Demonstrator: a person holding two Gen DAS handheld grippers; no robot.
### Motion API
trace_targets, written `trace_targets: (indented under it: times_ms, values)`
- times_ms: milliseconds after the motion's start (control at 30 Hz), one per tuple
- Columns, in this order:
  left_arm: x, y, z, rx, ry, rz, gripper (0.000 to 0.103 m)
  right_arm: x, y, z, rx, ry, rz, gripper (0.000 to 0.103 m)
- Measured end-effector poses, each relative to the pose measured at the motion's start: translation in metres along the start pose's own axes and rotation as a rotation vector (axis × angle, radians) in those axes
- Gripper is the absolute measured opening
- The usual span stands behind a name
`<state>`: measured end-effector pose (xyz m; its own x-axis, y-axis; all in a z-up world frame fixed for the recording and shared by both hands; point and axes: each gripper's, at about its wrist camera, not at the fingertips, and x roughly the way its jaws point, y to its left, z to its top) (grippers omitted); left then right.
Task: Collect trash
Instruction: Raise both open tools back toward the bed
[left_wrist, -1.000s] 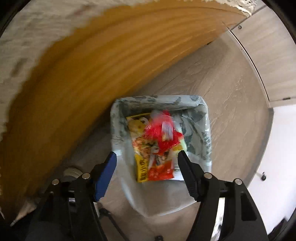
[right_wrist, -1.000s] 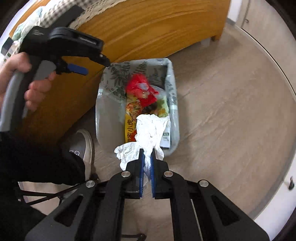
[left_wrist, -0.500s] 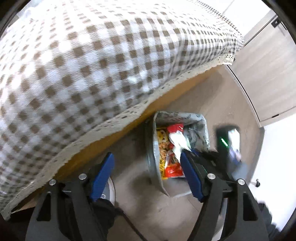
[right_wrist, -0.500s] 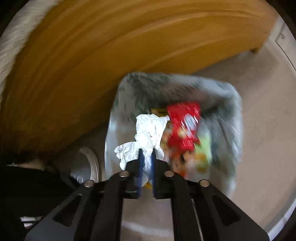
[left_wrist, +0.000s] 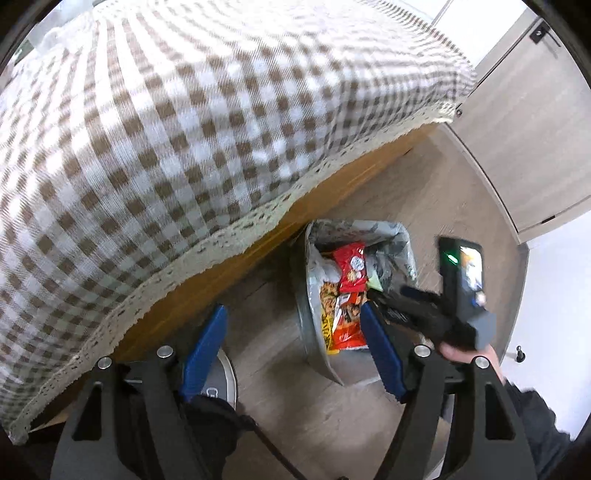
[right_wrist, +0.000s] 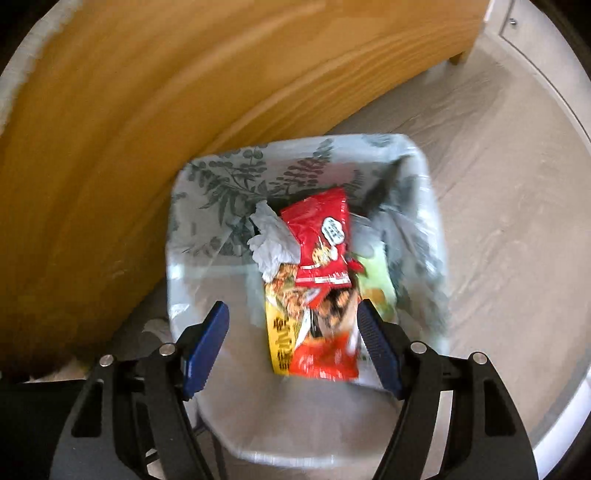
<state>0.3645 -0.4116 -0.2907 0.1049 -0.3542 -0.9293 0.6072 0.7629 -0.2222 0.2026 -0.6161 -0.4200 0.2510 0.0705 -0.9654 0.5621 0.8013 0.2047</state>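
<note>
Right claw (right_wrist: 293, 332) gapes above tissue (right_wrist: 269, 240).

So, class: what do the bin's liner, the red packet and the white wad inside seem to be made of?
Liner: thin printed plastic film, probably; it wrinkles and shows a leaf pattern.
Red packet: glossy plastic or foil wrapper; it shines and creases.
White wad: crumpled tissue or paper, matte and soft-looking.

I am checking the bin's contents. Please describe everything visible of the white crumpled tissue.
The white crumpled tissue is soft, wrinkled paper, bunched loosely. It lies inside the trash bin, against the leaf-printed liner, touching the left edge of the red snack wrapper. The open right gripper hovers above, not touching it.
</note>
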Motion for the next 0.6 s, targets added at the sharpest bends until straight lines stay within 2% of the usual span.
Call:
trace_targets:
  times_ms: [167, 333, 500, 600]
  values:
    - [-0.038, 0.002, -0.014, -0.021, -0.091, -0.032, 0.071, -0.069, 0.007, -0.03, -0.023, -0.072, -0.02, 0.069]
    - [-0.107, 0.013, -0.032, -0.036, -0.245, -0.058, 0.071, -0.137, 0.051, -0.06, -0.179, -0.177, -0.093, 0.069]
    - [-0.185, 0.033, -0.053, -0.028, -0.398, -0.061, 0.073, -0.208, 0.087, -0.073, -0.253, -0.32, -0.076, 0.069]
    - [-0.213, 0.052, -0.066, -0.063, -0.453, -0.041, 0.077, -0.228, 0.108, -0.07, -0.3, -0.37, -0.065, 0.069]
